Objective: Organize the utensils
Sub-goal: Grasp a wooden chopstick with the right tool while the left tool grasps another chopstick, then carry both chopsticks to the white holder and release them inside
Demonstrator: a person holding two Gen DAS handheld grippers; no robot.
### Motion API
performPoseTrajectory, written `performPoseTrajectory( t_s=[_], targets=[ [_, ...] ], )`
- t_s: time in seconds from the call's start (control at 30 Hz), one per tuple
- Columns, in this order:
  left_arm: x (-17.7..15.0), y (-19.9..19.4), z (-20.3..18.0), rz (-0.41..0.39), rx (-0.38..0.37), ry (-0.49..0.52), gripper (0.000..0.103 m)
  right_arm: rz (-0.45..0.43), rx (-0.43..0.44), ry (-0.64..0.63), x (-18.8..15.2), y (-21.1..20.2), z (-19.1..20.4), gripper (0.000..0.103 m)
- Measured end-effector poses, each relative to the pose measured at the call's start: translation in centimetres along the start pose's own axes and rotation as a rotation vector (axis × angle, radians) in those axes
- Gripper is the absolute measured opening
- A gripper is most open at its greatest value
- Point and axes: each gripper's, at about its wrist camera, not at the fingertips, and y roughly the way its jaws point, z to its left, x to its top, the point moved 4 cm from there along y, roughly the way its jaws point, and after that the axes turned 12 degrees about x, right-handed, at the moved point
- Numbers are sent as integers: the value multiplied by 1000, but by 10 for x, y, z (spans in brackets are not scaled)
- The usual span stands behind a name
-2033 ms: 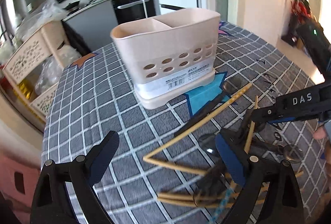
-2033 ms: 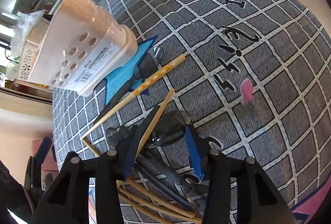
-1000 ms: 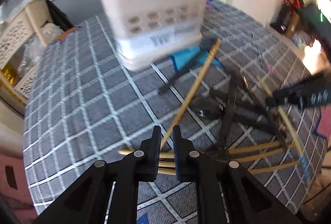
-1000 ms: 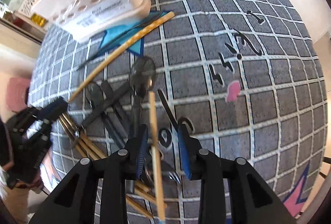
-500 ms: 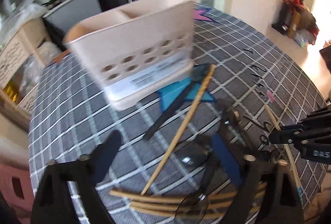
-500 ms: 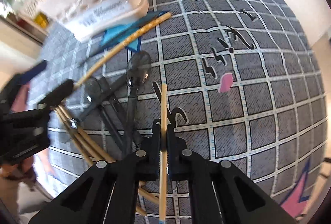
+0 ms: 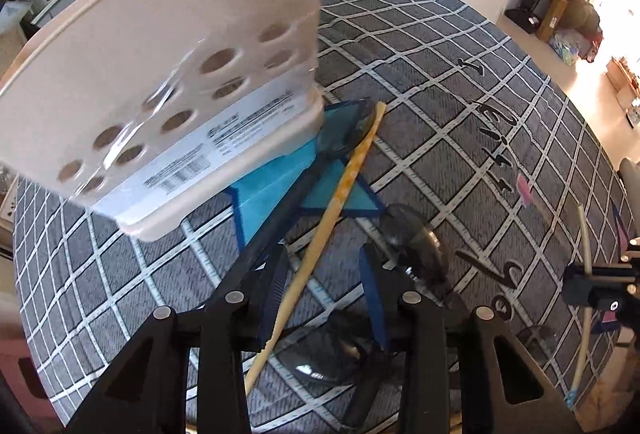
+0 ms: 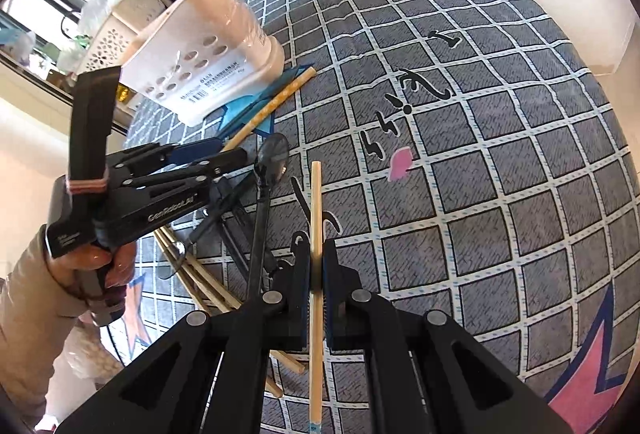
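A beige utensil holder (image 7: pixel 160 73) with holes in its wall stands on the checked tablecloth; it also shows in the right wrist view (image 8: pixel 200 49). My left gripper (image 7: pixel 324 294) is open, its fingers either side of a patterned bamboo chopstick (image 7: pixel 340 193) that points toward the holder. My right gripper (image 8: pixel 316 286) is shut on a plain bamboo chopstick (image 8: pixel 315 213) and holds it off the table; it shows at the right edge of the left wrist view (image 7: pixel 586 262). Black spoons (image 8: pixel 272 157) and several more chopsticks (image 8: pixel 200 270) lie in a pile between the grippers.
The round table (image 8: pixel 500 113) has a grey checked cloth with pink and blue stars. A perforated storage rack (image 8: pixel 116 29) and a kitchen counter stand beyond the holder. The floor drops away past the table edge on the right.
My right gripper has closed on the plain chopstick and lifted it. My left gripper shut, reopened, and moved forward toward the holder, now half closed around the patterned chopstick.
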Motion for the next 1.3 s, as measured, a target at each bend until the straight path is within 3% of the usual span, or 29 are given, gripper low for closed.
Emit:
performPoseTrajectory(
  t_s=[0.2, 0.23, 0.27, 0.43, 0.77, 0.93, 1.3],
  targets=[
    [16, 4, -15, 10, -9, 10, 68, -17, 21, 2, -1, -2, 0, 6],
    [18, 3, -17, 8, -15, 12, 53, -22, 21, 0, -1, -4, 1, 6],
    [19, 1, -19, 0, -26, 25, 47, -28, 20, -3, -2, -7, 1, 6],
    [11, -12, -27, -59, 11, 67, 39, -72, 5, -31, -3, -20, 4, 6],
    [-21, -82, 18, -241, -49, -157, 39, -151, 48, -100, 5, -54, 31, 6],
    [-29, -131, 45, -369, -54, -267, 39, -203, 75, -163, 17, -76, 61, 6],
    [7, -199, 118, -594, -16, -468, 39, -325, 101, -324, 83, -117, 139, 6]
  ],
)
